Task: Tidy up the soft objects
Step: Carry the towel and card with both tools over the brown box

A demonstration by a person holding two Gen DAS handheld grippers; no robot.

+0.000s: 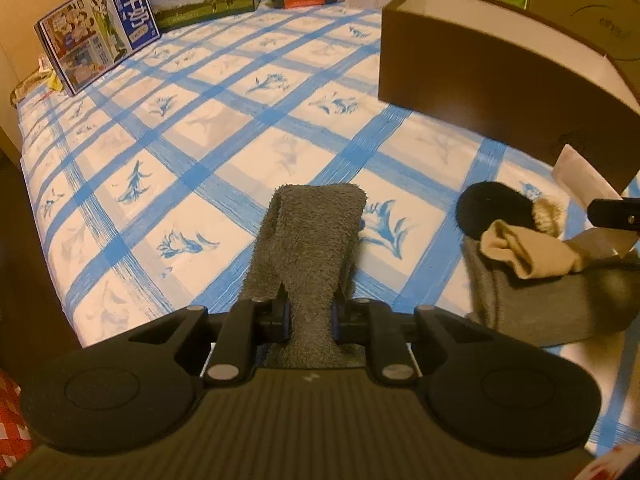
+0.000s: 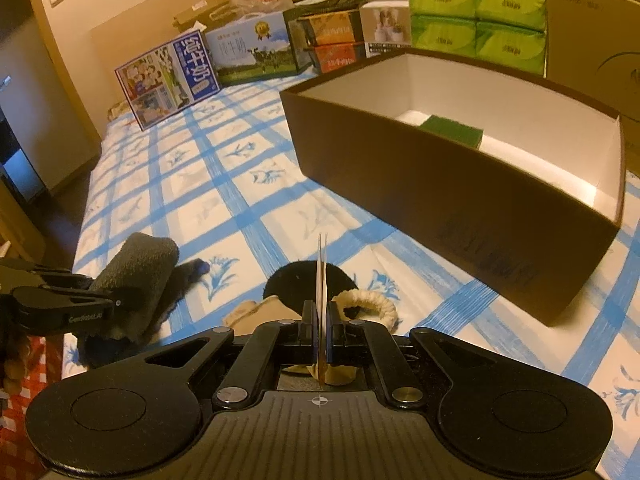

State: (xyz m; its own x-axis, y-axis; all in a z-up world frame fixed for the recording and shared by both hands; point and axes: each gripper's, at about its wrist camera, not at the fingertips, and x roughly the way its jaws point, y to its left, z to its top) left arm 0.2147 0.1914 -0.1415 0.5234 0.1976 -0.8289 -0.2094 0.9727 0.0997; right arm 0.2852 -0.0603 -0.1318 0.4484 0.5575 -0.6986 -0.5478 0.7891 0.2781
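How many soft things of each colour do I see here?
Grey: 2, towel, cloth
Black: 1, round pad
Beige: 2, sock, fuzzy ring
Green: 1, sponge
Pale: 1, flat packet
Total: 7

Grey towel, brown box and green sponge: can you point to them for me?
Grey towel [image 1: 316, 236], left wrist view, middle of the fluffy part sticking out past the fingers.
Brown box [image 2: 460, 208], right wrist view, its dark front wall.
Green sponge [image 2: 452, 128], right wrist view, its top face, inside the box.
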